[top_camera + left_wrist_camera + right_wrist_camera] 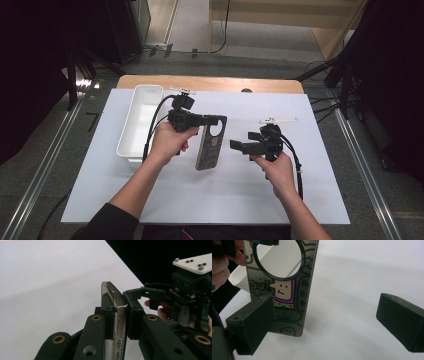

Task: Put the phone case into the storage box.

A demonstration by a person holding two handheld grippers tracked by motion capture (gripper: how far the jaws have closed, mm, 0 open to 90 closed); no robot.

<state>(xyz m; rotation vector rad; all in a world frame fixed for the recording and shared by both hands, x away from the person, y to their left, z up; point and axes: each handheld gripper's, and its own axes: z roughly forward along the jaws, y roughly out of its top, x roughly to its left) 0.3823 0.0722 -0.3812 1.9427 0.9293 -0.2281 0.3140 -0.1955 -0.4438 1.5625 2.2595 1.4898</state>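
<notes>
A dark phone case (209, 147) with a round cut-out and a cartoon figure hangs upright over the white sheet. My left gripper (216, 120) is shut on its top end. In the left gripper view the case's edge (120, 317) sits clamped between the pads of the left gripper (119, 308). My right gripper (236, 146) is open just right of the case. In the right gripper view the case (287, 297) stands beside the left pad of the right gripper (325, 325), with nothing between the jaws. Whether the case's lower end touches the sheet I cannot tell.
A white rectangular bin (140, 117) lies at the left of the sheet, behind my left hand (170, 142). The white sheet (260, 200) covers a wooden table (210, 82). Dark stands and cables surround the table.
</notes>
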